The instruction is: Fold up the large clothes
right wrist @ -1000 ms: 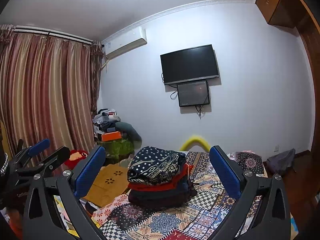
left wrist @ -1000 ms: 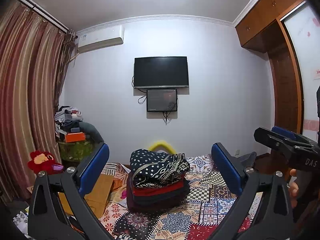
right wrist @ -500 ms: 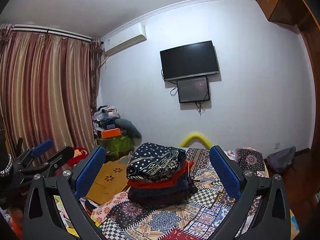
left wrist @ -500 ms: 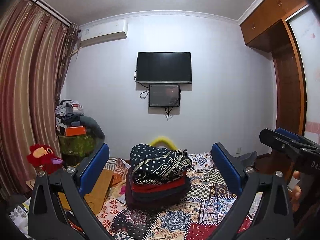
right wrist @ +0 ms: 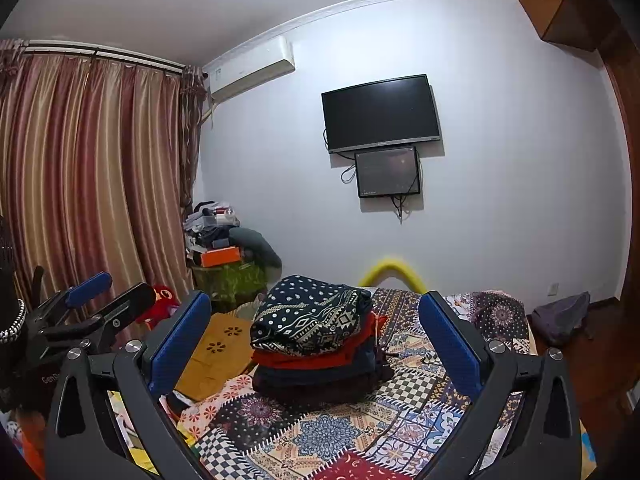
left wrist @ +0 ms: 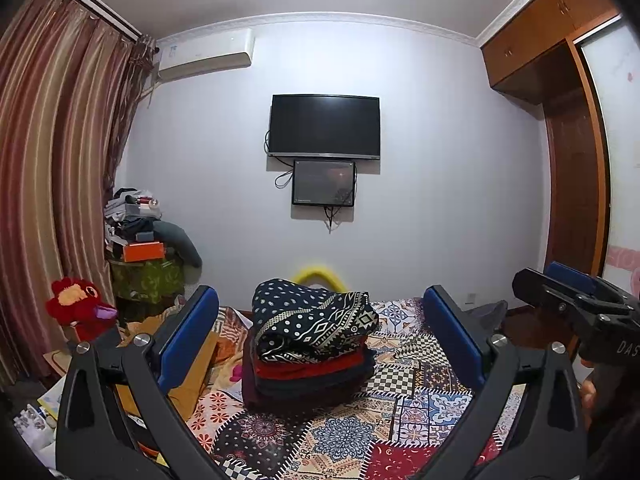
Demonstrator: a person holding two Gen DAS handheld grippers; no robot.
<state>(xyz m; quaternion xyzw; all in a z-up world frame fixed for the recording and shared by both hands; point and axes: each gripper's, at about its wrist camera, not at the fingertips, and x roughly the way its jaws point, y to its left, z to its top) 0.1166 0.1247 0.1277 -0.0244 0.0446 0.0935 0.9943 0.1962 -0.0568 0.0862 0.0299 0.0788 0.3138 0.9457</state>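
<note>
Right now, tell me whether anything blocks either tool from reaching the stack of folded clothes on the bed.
Nothing visible does. The left tool and right tool are both open and empty, and the stack of folded clothes sits straight ahead between their fingers on the patchwork bedspread, with only bare bedspread in front of it.

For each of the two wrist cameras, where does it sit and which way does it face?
Left wrist: sits behind the open left gripper, faces the folded clothes stack on the patchwork bedspread and the TV wall; the right gripper shows at its right edge.
Right wrist: sits behind the open right gripper, faces the same stack from further right; the left gripper shows at its left edge.
Shared: stack, bedspread, TV, curtains.
</note>
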